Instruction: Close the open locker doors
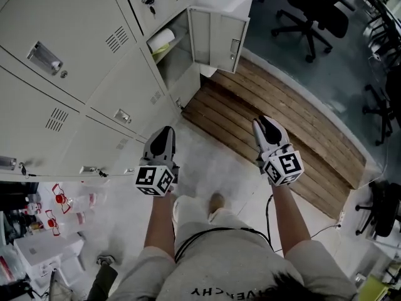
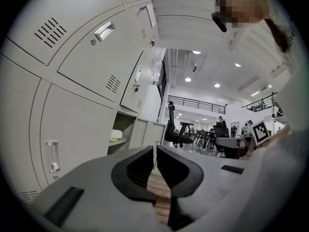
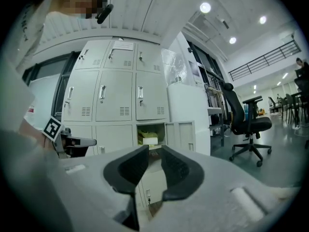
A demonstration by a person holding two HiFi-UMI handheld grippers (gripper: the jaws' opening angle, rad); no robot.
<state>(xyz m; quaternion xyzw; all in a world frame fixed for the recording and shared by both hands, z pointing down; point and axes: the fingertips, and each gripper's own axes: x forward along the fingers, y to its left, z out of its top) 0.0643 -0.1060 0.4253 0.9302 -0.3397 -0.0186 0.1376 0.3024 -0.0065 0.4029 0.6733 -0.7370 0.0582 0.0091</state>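
One bank of pale grey sheet-metal lockers fills the left of the head view. Its flat rectangular doors each carry a block of louvred vent slits and a shiny recessed handle. To its right lies a long platform of dark wooden slats, rough-grained, bordered by a light strip. It lies on a mottled, smooth concrete floor. Black office chairs on star-shaped bases stand well apart on the darker floor at the upper right.

A single open locker sits at the end of the bank beside the platform. Its thin metal door is swung wide out over the slats, showing a panelled inner face. Inside, on the shelf, lies a white cylindrical roll with something yellowish just beside it.

The left gripper hangs over the floor near the lower lockers, well short of the door. Its black, ribbed, curved jaws are drawn together to a bare slit at the tips, and they hold nothing. The right gripper hangs over the edge of the platform and faces the open locker. Its matching jaws stand a moderate way apart with nothing between them. Each has a grey matte plastic body and a cube of square black-and-white markers.
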